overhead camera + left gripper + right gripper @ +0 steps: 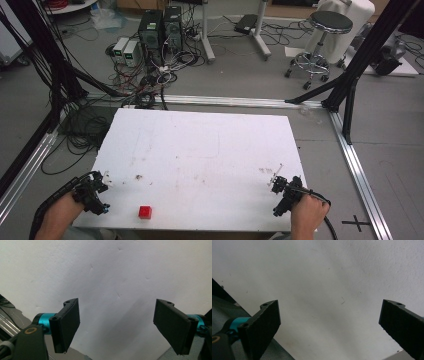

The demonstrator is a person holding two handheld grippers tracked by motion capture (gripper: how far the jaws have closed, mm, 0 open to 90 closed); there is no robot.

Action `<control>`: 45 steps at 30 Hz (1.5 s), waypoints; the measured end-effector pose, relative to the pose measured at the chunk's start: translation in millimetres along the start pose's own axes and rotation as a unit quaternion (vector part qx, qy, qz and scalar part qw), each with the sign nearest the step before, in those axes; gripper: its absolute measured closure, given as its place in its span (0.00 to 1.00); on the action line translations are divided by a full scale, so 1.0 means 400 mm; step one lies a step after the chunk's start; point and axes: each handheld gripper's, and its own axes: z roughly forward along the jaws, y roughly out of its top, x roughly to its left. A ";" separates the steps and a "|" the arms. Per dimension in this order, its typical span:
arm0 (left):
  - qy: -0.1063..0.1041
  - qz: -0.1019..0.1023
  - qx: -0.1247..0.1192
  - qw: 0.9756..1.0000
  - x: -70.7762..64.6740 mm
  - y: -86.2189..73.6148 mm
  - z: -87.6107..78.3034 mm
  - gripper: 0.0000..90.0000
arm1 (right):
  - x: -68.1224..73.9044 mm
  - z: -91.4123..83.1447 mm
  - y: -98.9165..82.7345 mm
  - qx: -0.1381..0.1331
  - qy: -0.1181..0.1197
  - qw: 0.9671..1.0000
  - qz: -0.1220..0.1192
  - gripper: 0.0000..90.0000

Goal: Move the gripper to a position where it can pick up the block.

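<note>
From above, a red cube [145,212] sits near the table's [200,150] near edge, just right of the left gripper [100,185] and well apart from the right gripper [278,186] at the near right corner. Each gripper view looks down on bare white tabletop between its jaws. Both pairs of jaws stand wide apart, holding nothing and touching nothing.

table [200,145]: matt white, scuffed | jaws: matt black, ribbed
</note>
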 end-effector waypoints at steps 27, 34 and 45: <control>0.004 0.018 -0.001 1.000 -0.004 0.005 -0.011 0.24 | 0.004 -0.005 0.000 -0.005 0.002 1.000 -0.002 0.03; 0.002 0.046 -0.014 0.999 -0.015 0.018 -0.027 0.24 | 0.006 -0.005 0.003 -0.009 0.004 1.000 -0.008 0.03; -0.021 0.091 -0.006 0.996 -0.005 0.032 -0.020 0.24 | 0.006 -0.007 0.004 -0.013 0.004 1.000 -0.011 0.03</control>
